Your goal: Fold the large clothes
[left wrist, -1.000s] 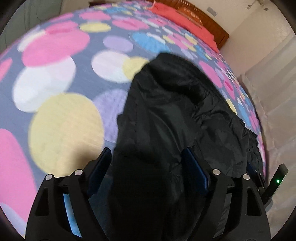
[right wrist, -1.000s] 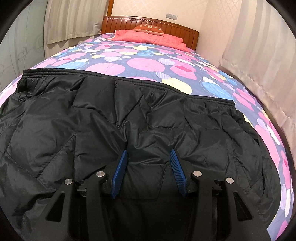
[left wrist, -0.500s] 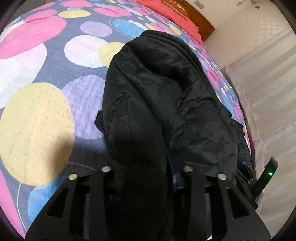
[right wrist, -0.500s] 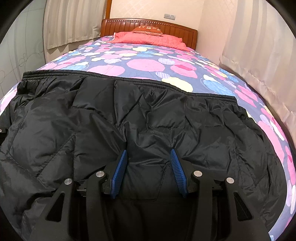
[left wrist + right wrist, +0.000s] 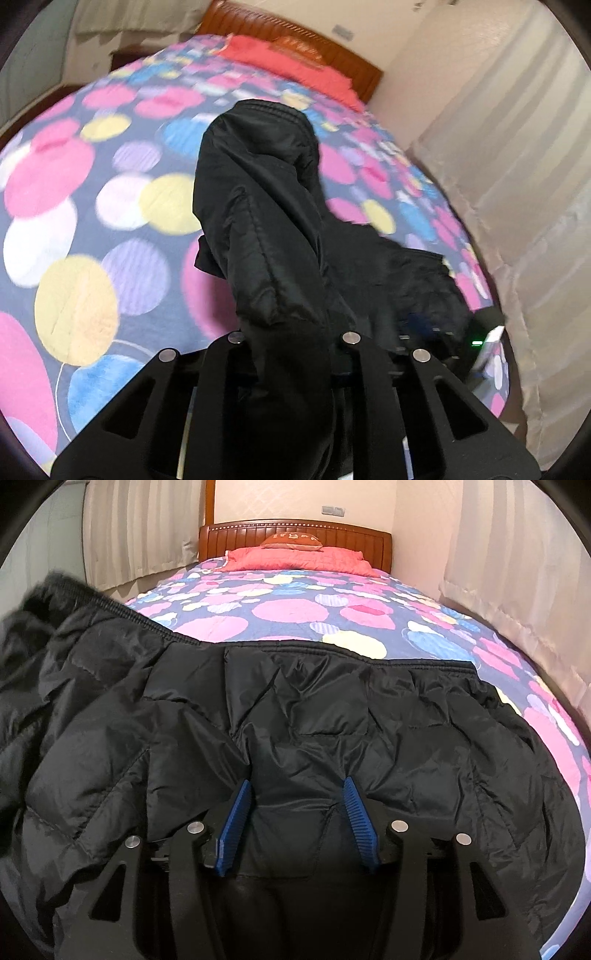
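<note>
At the far left of the right wrist view, the left edge of the black padded jacket [image 5: 303,716] rises off the bed [image 5: 388,627] in a blurred fold, its ribbed hem lifted above the spotted bedspread [image 5: 288,609]. The left wrist view shows why: the left gripper [image 5: 291,343] has its jaws drawn close together on a bunched length of that jacket [image 5: 266,221], and the jaws have just been closing, with the fabric between them. The cloth hides the pads entirely, so only the black finger frames and their metal pins show on either side of it. From the grip the jacket runs away up the picture as a long dark ridge ending in the ribbed hem, hanging clear of the bedspread [image 5: 74,229] beside it. Further right in that view the rest of the jacket lies low on the bed, and the right gripper [image 5: 436,332] appears there as a blur with a small green light just beside it. In the right wrist view the jacket's middle and right parts lie spread flat across the near end of the bed, the hem running straight across. The right gripper [image 5: 295,812] stands with its jaws partly apart, blue pads [image 5: 236,827] to either side of a flat patch of the jacket, and they have just been opening a little; whether the pads press the cloth cannot be told. Beyond lie a red pillow [image 5: 295,559] and a wooden headboard [image 5: 229,535], with pale curtains [image 5: 517,572] on the right.
</note>
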